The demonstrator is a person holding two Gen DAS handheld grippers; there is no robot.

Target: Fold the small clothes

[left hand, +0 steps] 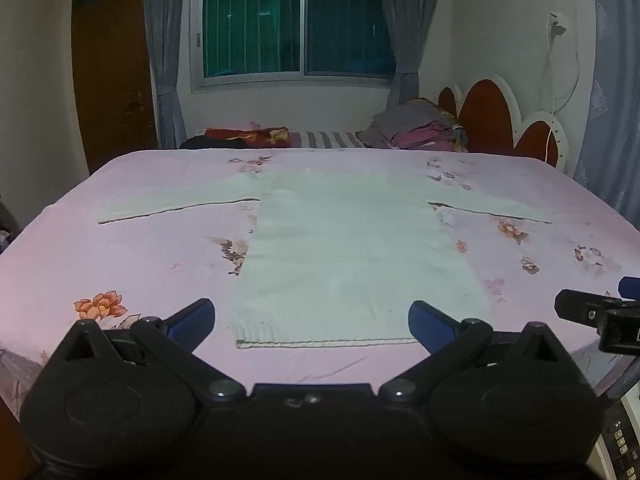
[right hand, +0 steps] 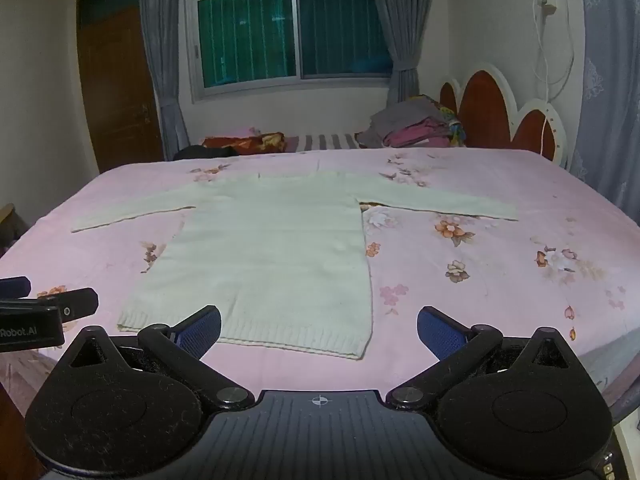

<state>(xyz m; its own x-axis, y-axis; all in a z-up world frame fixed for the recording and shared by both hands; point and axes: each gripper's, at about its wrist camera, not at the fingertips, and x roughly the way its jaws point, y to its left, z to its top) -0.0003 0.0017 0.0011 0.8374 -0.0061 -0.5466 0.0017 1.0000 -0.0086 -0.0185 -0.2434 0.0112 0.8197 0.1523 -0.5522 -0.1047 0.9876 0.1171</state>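
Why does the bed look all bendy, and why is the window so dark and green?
Left wrist view: the fisheye lens curves the bed edges and darkens the corners; the window shows night outside, with a lamp's glare at the top. Right wrist view: same bending, dim bluish room light, and the sweater looks soft and grainy.

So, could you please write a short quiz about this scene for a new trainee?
1. True or false: the sweater lies flat with both sleeves spread out.
2. What holds the sweater? A) a chair B) the bed C) the floor
3. Fill in: both the left gripper and the right gripper are ____ and hold nothing.

Key: 1 true; 2 B; 3 open.
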